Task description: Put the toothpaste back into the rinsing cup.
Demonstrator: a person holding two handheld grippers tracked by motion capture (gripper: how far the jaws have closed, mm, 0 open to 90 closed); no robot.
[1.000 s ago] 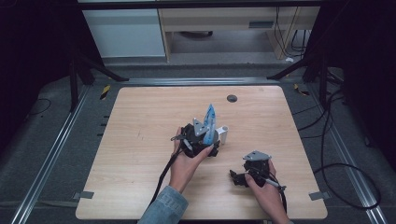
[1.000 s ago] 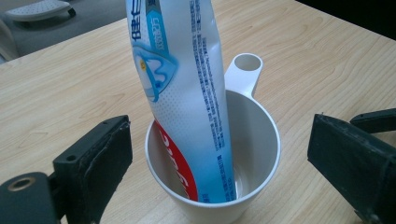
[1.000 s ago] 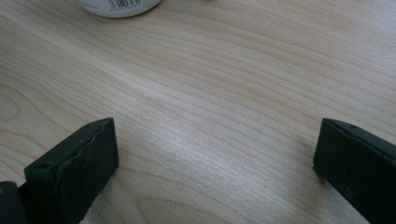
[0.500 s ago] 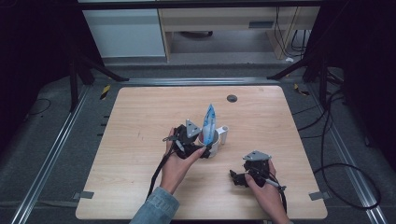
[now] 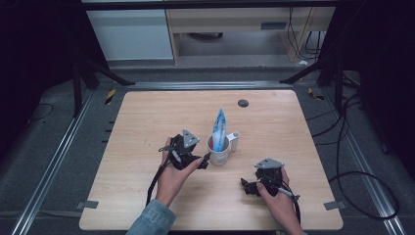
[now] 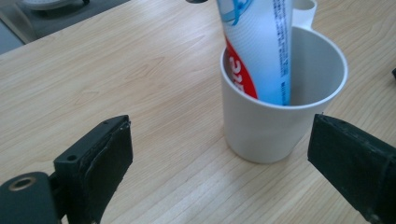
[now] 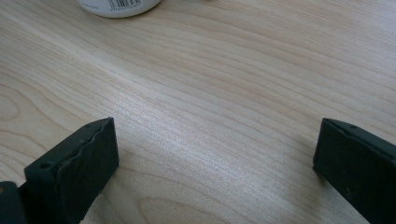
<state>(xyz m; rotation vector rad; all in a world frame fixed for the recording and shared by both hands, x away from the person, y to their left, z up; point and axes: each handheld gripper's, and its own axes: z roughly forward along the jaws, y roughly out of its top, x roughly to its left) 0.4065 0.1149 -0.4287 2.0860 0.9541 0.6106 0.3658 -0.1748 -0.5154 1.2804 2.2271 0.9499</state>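
in the white cup [image 5: 219,154] stands a toothpaste tube [image 5: 219,128]; both tools spread.

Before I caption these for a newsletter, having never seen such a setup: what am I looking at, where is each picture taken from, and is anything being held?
A person sits at a wooden table with a two-jaw hand-held gripper in each hand. The high view looks down from above: left hand-held gripper, right hand-held gripper. The other two pictures come from cameras riding on each tool, looking along its black jaws. On the table stands a white cup with a toothpaste tube upright inside. Both pairs of jaws stand open and hold nothing; the left pair faces the cup, apart from it.
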